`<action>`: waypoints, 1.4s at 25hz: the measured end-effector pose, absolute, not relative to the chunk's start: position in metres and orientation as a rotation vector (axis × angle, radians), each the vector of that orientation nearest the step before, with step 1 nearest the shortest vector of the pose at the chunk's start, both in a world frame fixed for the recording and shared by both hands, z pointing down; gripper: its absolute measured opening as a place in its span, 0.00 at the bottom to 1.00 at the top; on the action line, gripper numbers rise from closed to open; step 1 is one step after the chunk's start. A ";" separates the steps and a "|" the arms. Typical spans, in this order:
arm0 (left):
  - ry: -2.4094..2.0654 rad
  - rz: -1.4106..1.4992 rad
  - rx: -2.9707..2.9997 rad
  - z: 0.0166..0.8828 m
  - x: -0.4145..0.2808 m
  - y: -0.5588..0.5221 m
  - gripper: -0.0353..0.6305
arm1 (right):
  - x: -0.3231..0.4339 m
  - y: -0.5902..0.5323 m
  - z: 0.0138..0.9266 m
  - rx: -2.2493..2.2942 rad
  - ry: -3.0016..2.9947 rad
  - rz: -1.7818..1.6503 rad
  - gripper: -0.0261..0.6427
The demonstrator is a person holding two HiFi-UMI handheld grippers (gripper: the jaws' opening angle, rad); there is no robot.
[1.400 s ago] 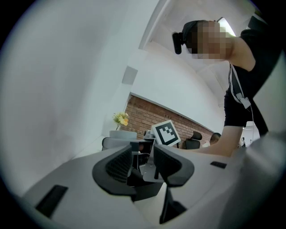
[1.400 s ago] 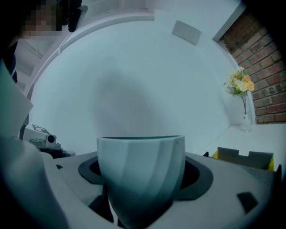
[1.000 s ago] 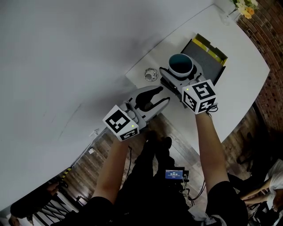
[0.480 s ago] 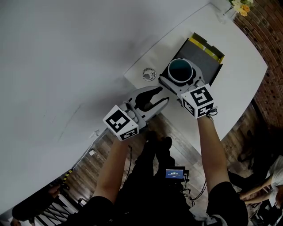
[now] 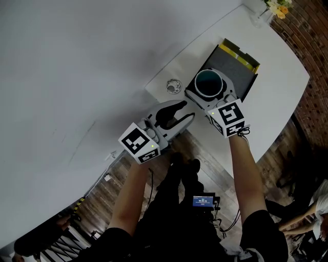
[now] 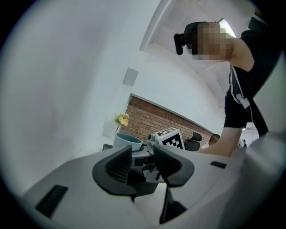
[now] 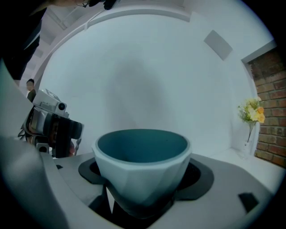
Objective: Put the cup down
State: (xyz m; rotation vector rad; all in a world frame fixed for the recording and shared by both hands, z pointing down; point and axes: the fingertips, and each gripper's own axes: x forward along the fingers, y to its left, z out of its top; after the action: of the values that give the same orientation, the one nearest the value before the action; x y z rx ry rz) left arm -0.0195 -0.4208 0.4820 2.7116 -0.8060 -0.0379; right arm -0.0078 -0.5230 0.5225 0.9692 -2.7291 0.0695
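A teal cup [image 5: 208,83] with a pale outer wall sits between the jaws of my right gripper [image 5: 210,90], which is shut on it. In the head view the cup hangs over the near corner of a dark open box [image 5: 241,69] on the white table [image 5: 279,97]. The right gripper view shows the cup [image 7: 142,165] upright and filling the span of my right gripper [image 7: 143,181]. My left gripper [image 5: 180,113] is at the table's near edge, left of the cup, open by a narrow gap with nothing in it. The left gripper view shows that gripper [image 6: 142,163] and the cup [image 6: 127,141] beyond it.
A small round glass object [image 5: 173,86] stands on the table just left of the box. A vase of yellow flowers [image 5: 274,7] is at the far corner by the brick wall [image 5: 312,30]. A white wall runs along the table's left side.
My right gripper with the cup has drifted slightly toward me beside the box. The left gripper has barely moved.
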 end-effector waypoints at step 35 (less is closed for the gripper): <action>-0.808 -0.035 2.740 0.466 -0.024 -0.396 0.29 | 0.015 -0.496 0.519 0.943 -2.736 0.210 0.79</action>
State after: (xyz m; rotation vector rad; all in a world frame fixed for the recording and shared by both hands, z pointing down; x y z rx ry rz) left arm -0.0239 -0.3960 0.4663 2.7401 -0.8075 -0.0346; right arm 0.0146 -0.4959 0.5191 0.9432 -2.7361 0.2096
